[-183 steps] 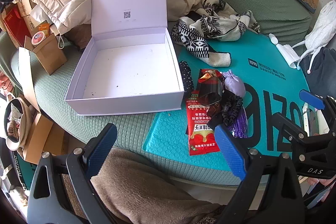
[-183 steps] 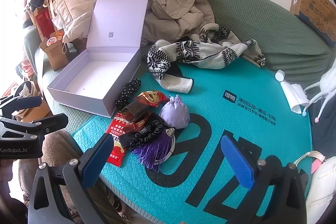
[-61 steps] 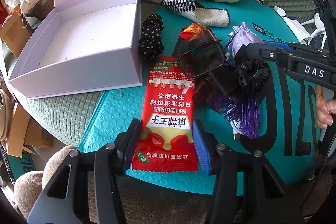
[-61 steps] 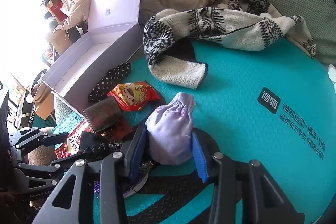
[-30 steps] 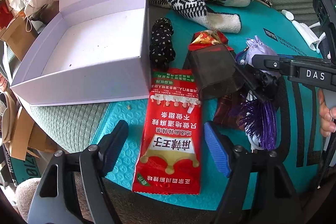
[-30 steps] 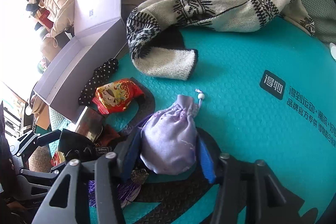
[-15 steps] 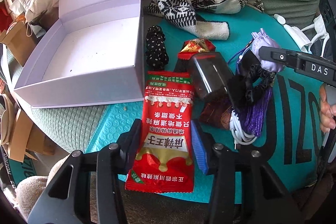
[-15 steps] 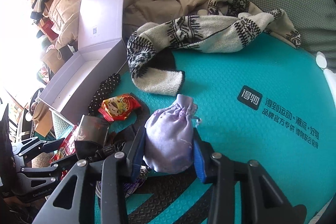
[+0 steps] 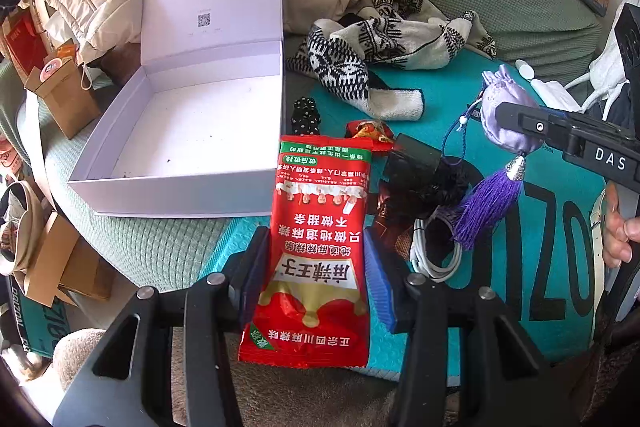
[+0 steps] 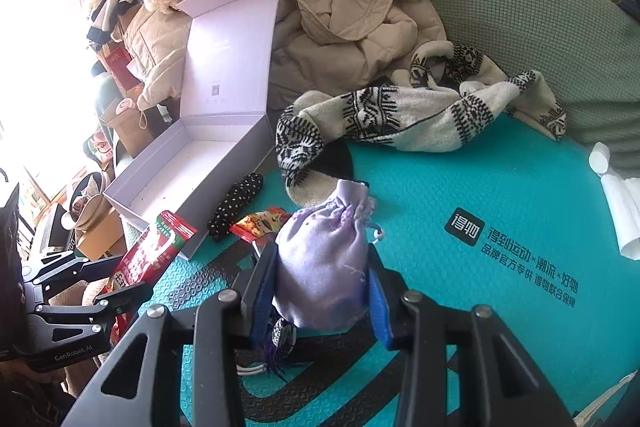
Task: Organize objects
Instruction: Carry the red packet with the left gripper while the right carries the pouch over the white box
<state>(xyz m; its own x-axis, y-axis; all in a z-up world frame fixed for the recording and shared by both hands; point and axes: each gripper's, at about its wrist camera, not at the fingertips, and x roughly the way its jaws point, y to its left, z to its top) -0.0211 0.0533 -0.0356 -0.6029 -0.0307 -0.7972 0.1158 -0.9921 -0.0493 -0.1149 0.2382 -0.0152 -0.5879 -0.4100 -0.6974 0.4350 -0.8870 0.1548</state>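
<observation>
My left gripper (image 9: 316,267) is shut on a red snack packet (image 9: 320,227) and holds it lifted above the teal mat, just right of the open white box (image 9: 192,131). My right gripper (image 10: 320,287) is shut on a lilac drawstring pouch (image 10: 324,263) with a purple tassel (image 9: 488,203) hanging below; it is raised off the mat. The right gripper and pouch (image 9: 504,115) show at the right of the left wrist view. The left gripper with the packet (image 10: 148,251) shows at the lower left of the right wrist view.
On the teal mat (image 10: 480,187) lie a black dotted scrunchie (image 9: 305,115), a small red snack (image 9: 370,133), a dark wallet (image 9: 416,163) and a white cable (image 9: 432,255). A patterned scarf (image 10: 400,119) and coats (image 10: 340,7) lie behind. Cardboard boxes (image 9: 68,99) stand left.
Both grippers have risen from the mat. The red packet has lifted clear in the left gripper, and the pouch with its tassel has lifted off the pile in the right gripper.
</observation>
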